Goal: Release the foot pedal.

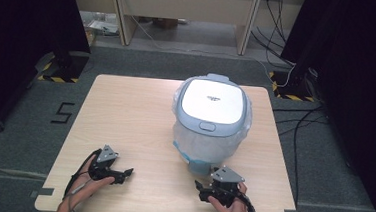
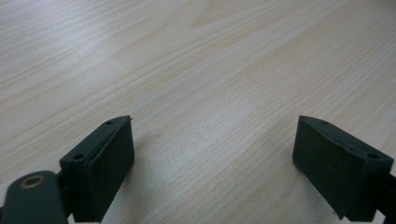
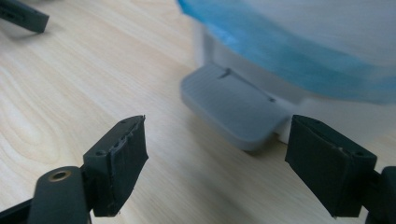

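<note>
Bin sits far right on the table. Left gripper rests near, jaws wide. Right gripper gapes beside the pedal.

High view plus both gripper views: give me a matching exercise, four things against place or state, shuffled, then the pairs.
Things:
1. white-lidded pedal bin with clear liner bag
2. grey ribbed plastic foot pedal
3. left gripper
4. light wooden table

Places or states:
A. open, over bare wood at the near left
B. sticks out low from the bin's base, ahead of the open right gripper
C. carries everything, on grey floor
D. stands right of the table's centre, lid shut

Pairs: 1-D, 2-B, 3-A, 4-C
</note>
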`<action>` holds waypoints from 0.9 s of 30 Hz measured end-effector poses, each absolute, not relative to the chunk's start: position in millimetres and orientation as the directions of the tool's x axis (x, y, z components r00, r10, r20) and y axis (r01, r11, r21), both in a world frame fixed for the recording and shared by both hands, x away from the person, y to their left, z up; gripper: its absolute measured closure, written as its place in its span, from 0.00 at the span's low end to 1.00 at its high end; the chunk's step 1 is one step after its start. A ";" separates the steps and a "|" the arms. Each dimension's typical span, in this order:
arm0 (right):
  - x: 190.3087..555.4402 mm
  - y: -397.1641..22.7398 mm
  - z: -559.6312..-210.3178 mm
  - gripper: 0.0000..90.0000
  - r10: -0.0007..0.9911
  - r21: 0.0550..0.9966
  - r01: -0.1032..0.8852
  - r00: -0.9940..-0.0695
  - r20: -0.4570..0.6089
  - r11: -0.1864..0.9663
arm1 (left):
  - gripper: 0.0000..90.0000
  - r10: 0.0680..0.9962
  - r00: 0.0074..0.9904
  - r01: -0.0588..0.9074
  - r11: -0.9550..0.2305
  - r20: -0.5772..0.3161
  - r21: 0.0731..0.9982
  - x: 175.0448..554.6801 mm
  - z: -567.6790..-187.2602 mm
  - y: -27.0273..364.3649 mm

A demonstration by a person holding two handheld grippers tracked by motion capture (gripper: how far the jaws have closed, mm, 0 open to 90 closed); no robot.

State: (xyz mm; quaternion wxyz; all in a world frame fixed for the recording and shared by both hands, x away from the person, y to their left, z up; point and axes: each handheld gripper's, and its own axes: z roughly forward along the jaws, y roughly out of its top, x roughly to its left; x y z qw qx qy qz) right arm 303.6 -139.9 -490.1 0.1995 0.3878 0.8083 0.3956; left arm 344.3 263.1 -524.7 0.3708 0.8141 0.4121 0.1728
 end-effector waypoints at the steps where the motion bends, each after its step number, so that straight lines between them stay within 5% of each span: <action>1: 303.6 -139.9 -490.1 0.22 0.785 0.794 0.469 -0.620 -0.016 0.386 | 0.13 0.799 0.601 0.543 -0.385 -0.024 0.746 344.3 -524.7 263.1; 27: 303.5 -197.3 -481.6 0.19 0.859 0.807 0.510 -0.512 0.005 0.299 | 0.13 0.799 0.601 0.543 -0.385 -0.024 0.746 344.3 -524.7 263.1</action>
